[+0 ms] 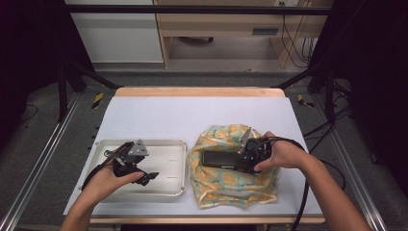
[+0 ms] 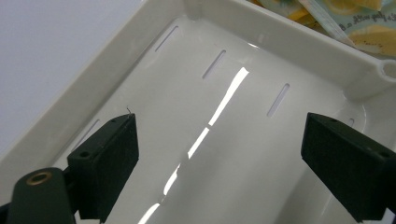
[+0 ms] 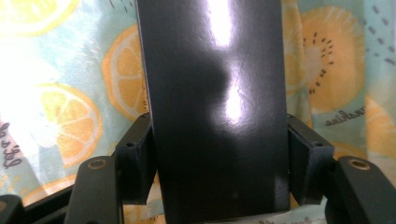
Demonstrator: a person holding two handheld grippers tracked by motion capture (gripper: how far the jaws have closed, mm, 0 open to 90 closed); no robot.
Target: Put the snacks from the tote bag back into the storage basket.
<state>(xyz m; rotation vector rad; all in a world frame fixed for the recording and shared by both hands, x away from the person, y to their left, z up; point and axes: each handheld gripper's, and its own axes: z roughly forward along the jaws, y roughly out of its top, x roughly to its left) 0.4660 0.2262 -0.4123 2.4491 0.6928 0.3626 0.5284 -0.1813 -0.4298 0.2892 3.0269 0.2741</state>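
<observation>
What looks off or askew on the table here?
Little stands out. The fruit-print cloth lies crumpled rather than flat beside the white tray. The black box sits on the cloth, clamped by the right gripper. No spills or damage visible.

The left gripper point(image 1: 144, 175) is held in the left hand point(image 1: 108, 180) near the front left part of the table, its jaws set wide apart with nothing between them. The left forearm is brought in from the front edge. The right gripper point(image 1: 239, 161) is held in the right hand point(image 1: 281, 154) toward the front right, pointed leftward, its jaws closed against the two sides of a black box point(image 3: 212, 107). The right forearm is angled in from the front right corner.
</observation>
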